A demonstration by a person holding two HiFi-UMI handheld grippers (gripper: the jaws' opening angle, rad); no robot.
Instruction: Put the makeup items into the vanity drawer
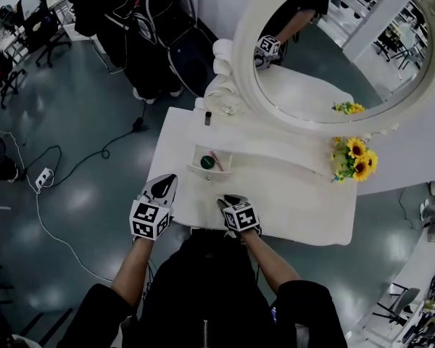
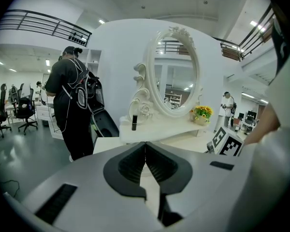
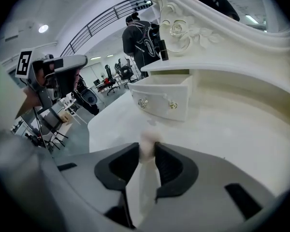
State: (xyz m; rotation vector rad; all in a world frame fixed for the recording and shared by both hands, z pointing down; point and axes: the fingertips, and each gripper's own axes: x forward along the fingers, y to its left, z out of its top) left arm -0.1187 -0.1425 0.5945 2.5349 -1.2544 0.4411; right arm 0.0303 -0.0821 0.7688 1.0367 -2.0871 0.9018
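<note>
Pale item (image 3: 147, 147) between right fingers (image 3: 171, 166)

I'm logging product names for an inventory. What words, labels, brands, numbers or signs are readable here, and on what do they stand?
No words or numbers can be read.
Cubes on the left tool and right tool: black-and-white square patterns, no letters.
Dark bottle on the vanity: too small to read.
Pale item in the right tool: blurred, no print shows.
</note>
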